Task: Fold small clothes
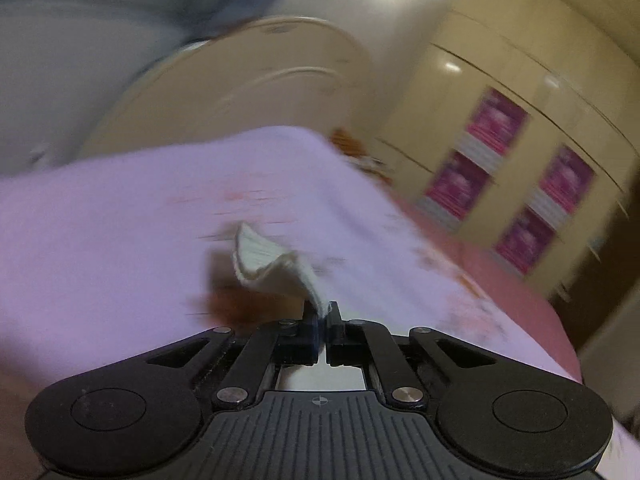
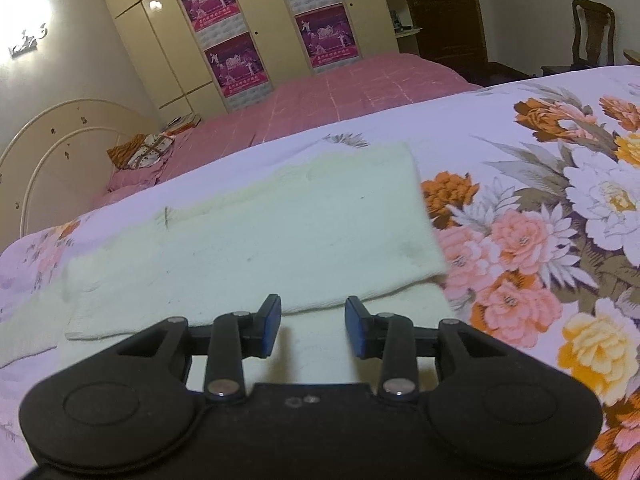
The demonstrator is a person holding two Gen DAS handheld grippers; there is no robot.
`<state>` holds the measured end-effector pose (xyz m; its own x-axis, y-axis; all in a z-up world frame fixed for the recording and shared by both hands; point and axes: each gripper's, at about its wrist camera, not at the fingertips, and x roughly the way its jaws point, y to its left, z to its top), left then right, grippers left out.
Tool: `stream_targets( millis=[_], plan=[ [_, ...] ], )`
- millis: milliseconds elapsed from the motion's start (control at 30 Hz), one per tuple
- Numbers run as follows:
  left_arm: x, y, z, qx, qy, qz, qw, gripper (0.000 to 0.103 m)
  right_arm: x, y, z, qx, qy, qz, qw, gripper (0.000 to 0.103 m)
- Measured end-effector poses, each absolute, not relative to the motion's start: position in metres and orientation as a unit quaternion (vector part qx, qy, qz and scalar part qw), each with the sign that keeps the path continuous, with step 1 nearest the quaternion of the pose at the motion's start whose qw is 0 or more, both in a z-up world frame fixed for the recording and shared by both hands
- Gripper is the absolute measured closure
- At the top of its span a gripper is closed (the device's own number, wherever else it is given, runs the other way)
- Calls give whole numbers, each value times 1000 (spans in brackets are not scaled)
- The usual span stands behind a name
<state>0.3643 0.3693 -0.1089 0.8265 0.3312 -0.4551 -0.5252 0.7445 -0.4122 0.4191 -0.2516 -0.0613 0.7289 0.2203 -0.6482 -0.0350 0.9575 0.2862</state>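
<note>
Left wrist view: your left gripper (image 1: 323,312) has its jaws clenched on a corner of the cream cloth (image 1: 272,264), which curls up from the pinch, lifted above the lilac floral bedspread (image 1: 120,220). The picture is motion-blurred. Behind stand a cream headboard (image 1: 256,80) and a wardrobe (image 1: 500,92) with magenta posters (image 1: 496,120).

Right wrist view: your right gripper (image 2: 313,316) has its jaws parted, nothing pinched between them; whether the pads touch the fabric below you cannot tell. The cream cloth (image 2: 256,232) lies folded over itself on the floral bedspread (image 2: 540,200), just ahead of the fingertips. A pink quilt (image 2: 340,92) lies beyond, with a wooden chair (image 2: 592,32) at far right.
</note>
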Motion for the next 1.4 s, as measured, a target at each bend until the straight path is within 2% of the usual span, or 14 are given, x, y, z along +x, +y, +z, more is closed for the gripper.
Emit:
stream_targets(
  millis=[267, 667, 967, 1033, 1067, 1100, 1200, 1400],
  plan=[
    [426, 248, -76, -201, 212, 96, 952, 100, 419, -274, -67, 154, 359, 61, 919, 67],
    [475, 32, -76, -118, 290, -66, 948, 100, 412, -308, -60, 192, 341, 63, 918, 66],
    [489, -33, -94, -77, 345, -117, 928, 99, 404, -333, -65, 230, 342, 57, 909, 65],
    [481, -39, -90, -59, 338, -115, 932, 86, 405, -335, -67, 238, 346, 62, 906, 64],
    [477, -38, -86, -65, 335, -128, 931, 60, 406, -334, -68, 243, 347, 66, 903, 64],
    [468, -34, -79, -73, 326, -133, 933, 41, 408, -333, -68, 247, 349, 71, 901, 64],
    [438, -11, -63, -59, 302, -101, 946, 39, 416, -322, -67, 261, 350, 92, 895, 63],
    [377, 92, -63, -121, 298, 34, 946, 40, 449, -277, -71, 278, 369, 148, 874, 59]
  ],
)
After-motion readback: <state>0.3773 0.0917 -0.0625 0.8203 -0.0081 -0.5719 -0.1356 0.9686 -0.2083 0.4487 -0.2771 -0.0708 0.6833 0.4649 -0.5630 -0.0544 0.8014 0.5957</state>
